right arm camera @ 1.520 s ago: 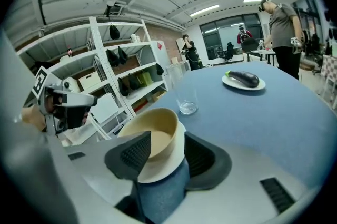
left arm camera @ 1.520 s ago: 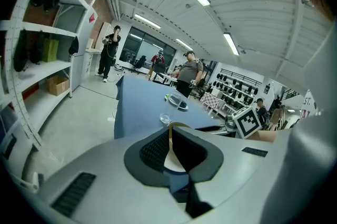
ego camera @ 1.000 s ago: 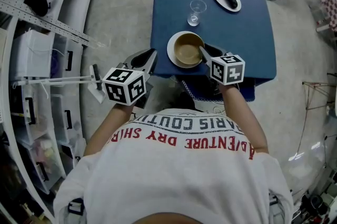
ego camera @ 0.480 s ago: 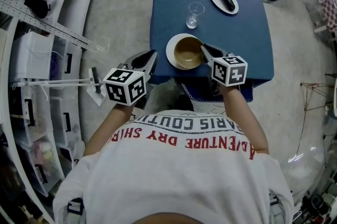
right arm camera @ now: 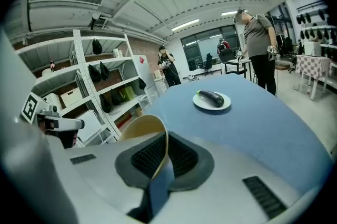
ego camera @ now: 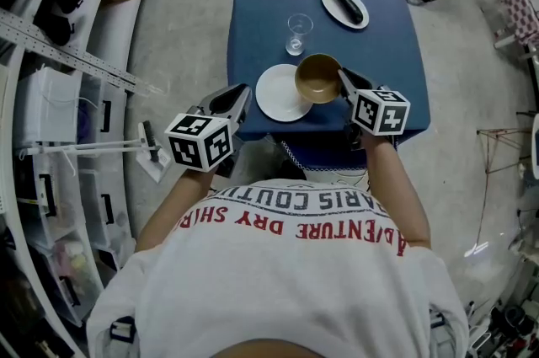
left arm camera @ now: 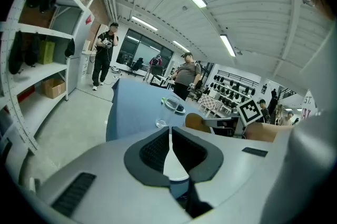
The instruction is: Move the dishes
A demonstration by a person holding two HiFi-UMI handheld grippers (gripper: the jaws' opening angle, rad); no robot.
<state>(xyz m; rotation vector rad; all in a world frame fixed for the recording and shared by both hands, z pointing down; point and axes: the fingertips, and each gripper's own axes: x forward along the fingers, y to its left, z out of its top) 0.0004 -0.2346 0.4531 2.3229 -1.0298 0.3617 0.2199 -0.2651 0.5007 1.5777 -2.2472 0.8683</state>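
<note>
so right tool pinches the bowl rim to carry it off the plate; left tool clenched, empty.

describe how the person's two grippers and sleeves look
Both the left claw and right claw are light grey shells with dark ribbed pads. Each carries a white cube printed with black square markers. The person wears a white short-sleeved T-shirt with red lettering.
</note>
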